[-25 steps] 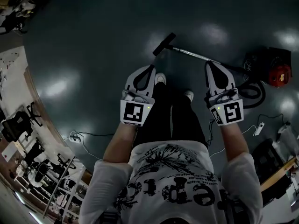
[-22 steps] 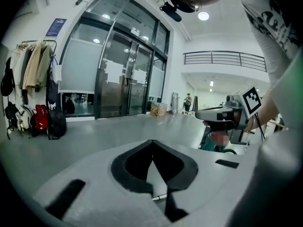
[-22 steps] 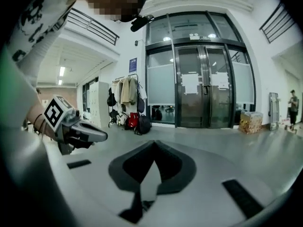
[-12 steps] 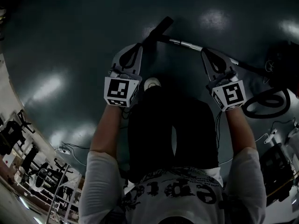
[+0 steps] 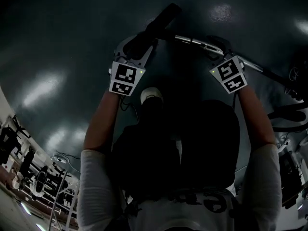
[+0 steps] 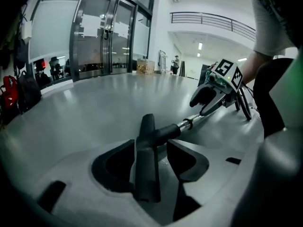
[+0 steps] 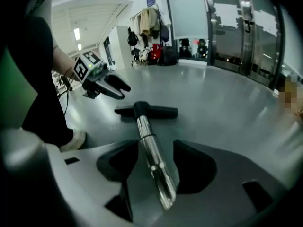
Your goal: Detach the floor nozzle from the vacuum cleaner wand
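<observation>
Black, slim floor nozzle [image 5: 161, 23] lies crosswise at the left end of the chrome wand [image 5: 197, 43], which runs off right. The left gripper [image 6: 150, 143] has just-opened jaws loosely straddling the nozzle, while the right gripper [image 7: 156, 144] does likewise round the wand.

Glossy metal wand [image 7: 151, 155], matt plastic nozzle [image 7: 158, 111]

Tilted down, the left gripper [image 6: 150, 157], jaws just opened, straddled the black floor nozzle [image 6: 146, 178] without gripping; the right gripper [image 7: 158, 163] likewise straddled the chrome wand [image 7: 150, 148]
</observation>
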